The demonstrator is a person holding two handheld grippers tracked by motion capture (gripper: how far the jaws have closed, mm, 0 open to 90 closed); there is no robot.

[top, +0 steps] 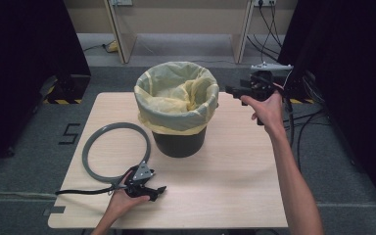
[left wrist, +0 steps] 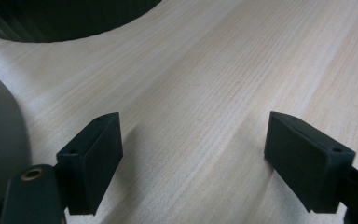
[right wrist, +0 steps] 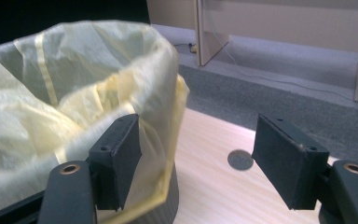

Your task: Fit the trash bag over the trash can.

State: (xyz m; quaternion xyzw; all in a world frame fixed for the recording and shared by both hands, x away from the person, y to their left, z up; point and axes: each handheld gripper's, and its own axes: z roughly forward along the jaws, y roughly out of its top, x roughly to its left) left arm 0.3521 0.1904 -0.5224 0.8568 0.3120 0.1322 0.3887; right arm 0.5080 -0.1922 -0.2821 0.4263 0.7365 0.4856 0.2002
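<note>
Nearest, the left gripper (top: 152, 192) rests on the pale wooden table (top: 225, 186) in front of the dark round bin (top: 178, 142), jaws spread, nothing between them, just beside the grey plastic ring (top: 89, 147); farther back, the right gripper (top: 231, 91) sits right of the bin's rim, jaws apart beside the yellow plastic bin liner (right wrist: 51, 93), gripping nothing.

Bare table (top: 235, 186) right of and before the lined bin (top: 178, 110); grey ring (top: 115, 152) across the left side
</note>
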